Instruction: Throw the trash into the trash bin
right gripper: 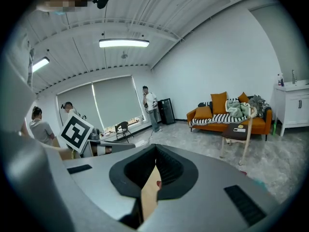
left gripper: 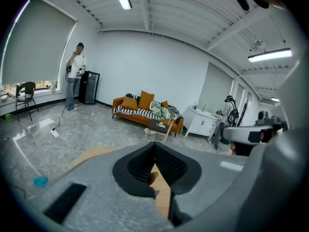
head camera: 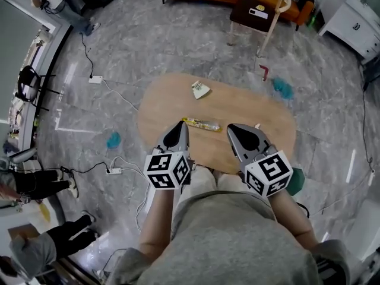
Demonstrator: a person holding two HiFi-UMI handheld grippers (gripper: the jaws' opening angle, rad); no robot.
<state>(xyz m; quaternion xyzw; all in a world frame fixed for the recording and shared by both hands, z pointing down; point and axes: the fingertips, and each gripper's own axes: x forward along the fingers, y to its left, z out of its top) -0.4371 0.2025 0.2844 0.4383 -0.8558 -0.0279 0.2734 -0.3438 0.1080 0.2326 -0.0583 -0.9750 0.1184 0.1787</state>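
My two grey claws, left (head camera: 181,124) and right (head camera: 230,127), hang over the near edge of the oval light-wood desk (head camera: 166,100). Both are pinched together and carry nothing; each claw's own view shows only desk wood through the slit below the tips. The long yellow crinkled wrapper (head camera: 202,124) lies flat just ahead of and between the tips, its end close by my left claw. The crumpled white-and-green paper scrap (head camera: 200,89) sits well beyond it, toward the far side. To take the wrapper cleanly, I judge I should spread the left claw first, come down across its narrow width, and close low against the desk. A green thing (head camera: 297,181) behind my right claw may be the bin; I cannot tell.
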